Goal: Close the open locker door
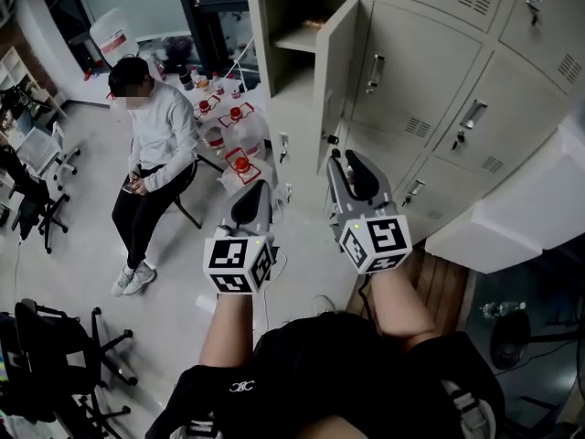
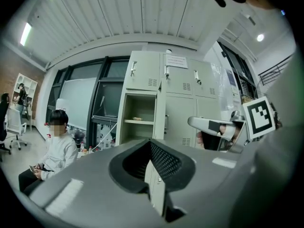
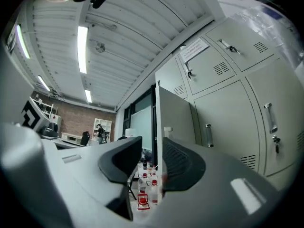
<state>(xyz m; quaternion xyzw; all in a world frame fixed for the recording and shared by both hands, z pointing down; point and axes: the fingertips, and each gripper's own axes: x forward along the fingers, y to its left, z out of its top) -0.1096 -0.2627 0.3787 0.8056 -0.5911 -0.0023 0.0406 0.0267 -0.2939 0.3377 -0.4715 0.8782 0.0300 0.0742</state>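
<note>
The open locker door belongs to an upper compartment at the left end of the grey locker bank and stands swung out towards the room. The right gripper is held up close to the door's lower free edge. Its jaws are apart, and the thin edge of the door lines up with the gap, but I cannot tell if a pad touches it. The left gripper is lower and to the left, its jaws together at the tips and empty. A seated person is nearby, beside red-capped bottles on the floor.
</note>
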